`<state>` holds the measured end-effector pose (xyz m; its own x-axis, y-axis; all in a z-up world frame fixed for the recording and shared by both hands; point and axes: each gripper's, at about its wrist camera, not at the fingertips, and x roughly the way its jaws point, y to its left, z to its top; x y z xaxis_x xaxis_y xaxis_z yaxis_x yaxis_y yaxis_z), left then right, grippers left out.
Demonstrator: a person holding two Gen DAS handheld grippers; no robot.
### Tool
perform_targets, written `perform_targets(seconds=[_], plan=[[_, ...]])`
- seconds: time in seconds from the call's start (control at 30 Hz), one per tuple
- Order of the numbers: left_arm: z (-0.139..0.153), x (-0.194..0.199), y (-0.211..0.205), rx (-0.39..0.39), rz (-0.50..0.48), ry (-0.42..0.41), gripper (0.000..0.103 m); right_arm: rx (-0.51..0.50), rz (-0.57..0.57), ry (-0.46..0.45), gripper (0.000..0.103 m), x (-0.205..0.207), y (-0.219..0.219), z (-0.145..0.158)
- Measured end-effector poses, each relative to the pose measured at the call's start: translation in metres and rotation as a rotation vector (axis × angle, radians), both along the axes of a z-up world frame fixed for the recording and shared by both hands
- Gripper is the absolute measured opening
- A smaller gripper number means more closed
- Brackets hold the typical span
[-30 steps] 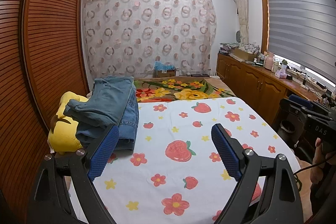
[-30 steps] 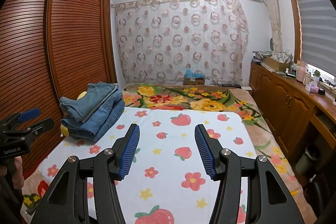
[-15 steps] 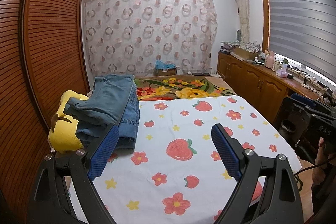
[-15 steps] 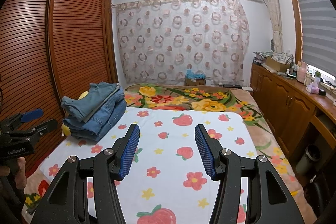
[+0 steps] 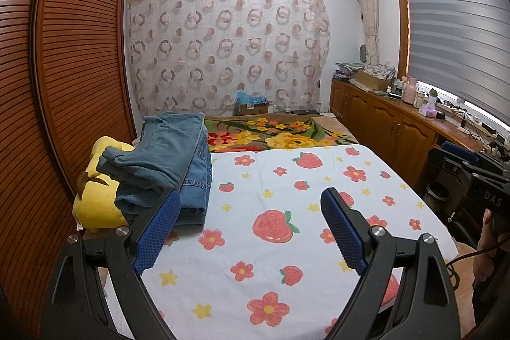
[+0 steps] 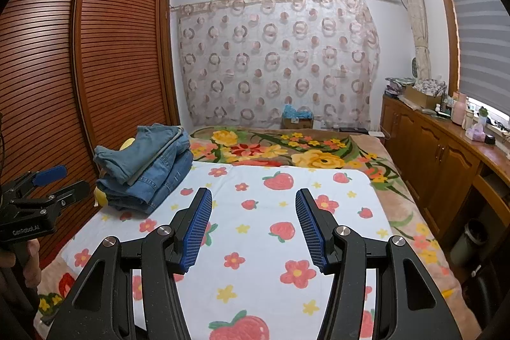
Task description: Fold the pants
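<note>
On the bed, the sheet (image 5: 287,180) lies before me, with the blanket (image 5: 274,136) behind it. The jeans (image 5: 172,161) sit stacked at the sheet's far left corner, partly on a cushion (image 5: 95,206) beside the wardrobe (image 5: 63,69). Cabinets (image 5: 382,120) run along the right, and a curtain (image 5: 229,50) hangs behind the bed with a box (image 5: 251,104) before it.

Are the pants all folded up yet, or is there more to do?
Looks done: folded jeans sit stacked at the far left of the strawberry sheet, partly on a yellow plush toy. In hand: nothing; the left gripper and right gripper are both open. Left: no unfolded pants are in view.
</note>
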<state>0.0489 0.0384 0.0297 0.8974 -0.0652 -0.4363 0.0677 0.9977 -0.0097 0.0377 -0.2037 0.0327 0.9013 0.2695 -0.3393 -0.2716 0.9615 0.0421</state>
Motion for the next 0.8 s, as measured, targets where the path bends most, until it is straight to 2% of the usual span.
perform_targets(seconds=[0.8], plan=[[-0.0003, -0.0005, 0.0, -0.001, 0.001, 0.001, 0.09, -0.001, -0.003, -0.002, 0.057, 0.0006, -0.0009, -0.0001]])
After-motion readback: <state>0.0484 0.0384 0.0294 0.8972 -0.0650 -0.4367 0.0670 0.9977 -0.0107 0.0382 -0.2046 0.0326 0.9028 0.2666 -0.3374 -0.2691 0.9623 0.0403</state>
